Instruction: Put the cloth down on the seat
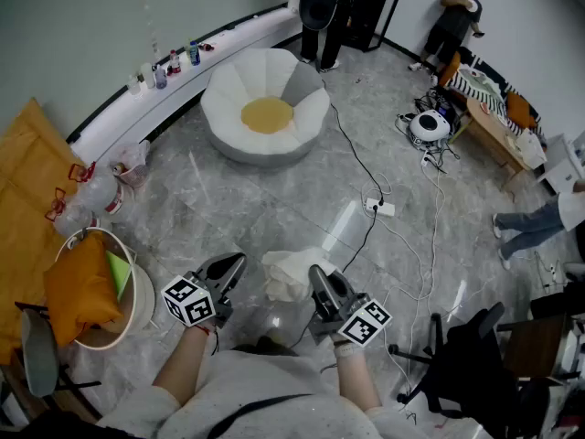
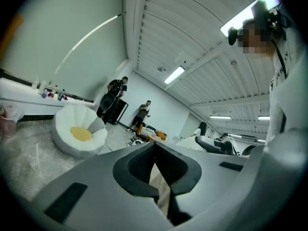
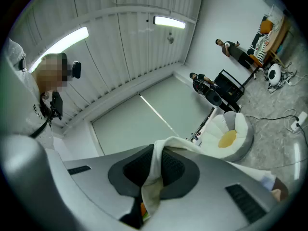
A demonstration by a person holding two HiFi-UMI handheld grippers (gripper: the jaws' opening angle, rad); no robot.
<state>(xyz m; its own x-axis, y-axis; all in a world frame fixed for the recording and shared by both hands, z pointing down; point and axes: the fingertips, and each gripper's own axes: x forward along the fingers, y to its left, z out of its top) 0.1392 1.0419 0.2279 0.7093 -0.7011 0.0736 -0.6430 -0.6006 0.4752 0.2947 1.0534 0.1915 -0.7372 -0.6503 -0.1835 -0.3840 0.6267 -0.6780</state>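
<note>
The seat [image 1: 265,108] is a white flower-shaped cushion chair with a yellow centre, on the floor well ahead of me; it also shows as the seat [image 2: 79,136] and the seat [image 3: 228,138]. A crumpled white cloth [image 1: 291,277] hangs between my two grippers. My right gripper [image 1: 320,280] is shut on it, and in its own view the cloth [image 3: 154,177] is pinched between the dark pads and drapes over the tips of the right gripper [image 3: 158,153]. My left gripper [image 1: 233,265] stands just left of the cloth, apart from it. The left gripper [image 2: 155,150] has its jaws together, with a thin pale strip in the slit.
A round basket [image 1: 137,314] with orange fabric stands at my left. A black cable and a power strip [image 1: 379,207] run across the floor from the seat toward me. An office chair [image 1: 475,355] is at my right. Bottles [image 1: 174,62] line the curved ledge; people stand by the far wall.
</note>
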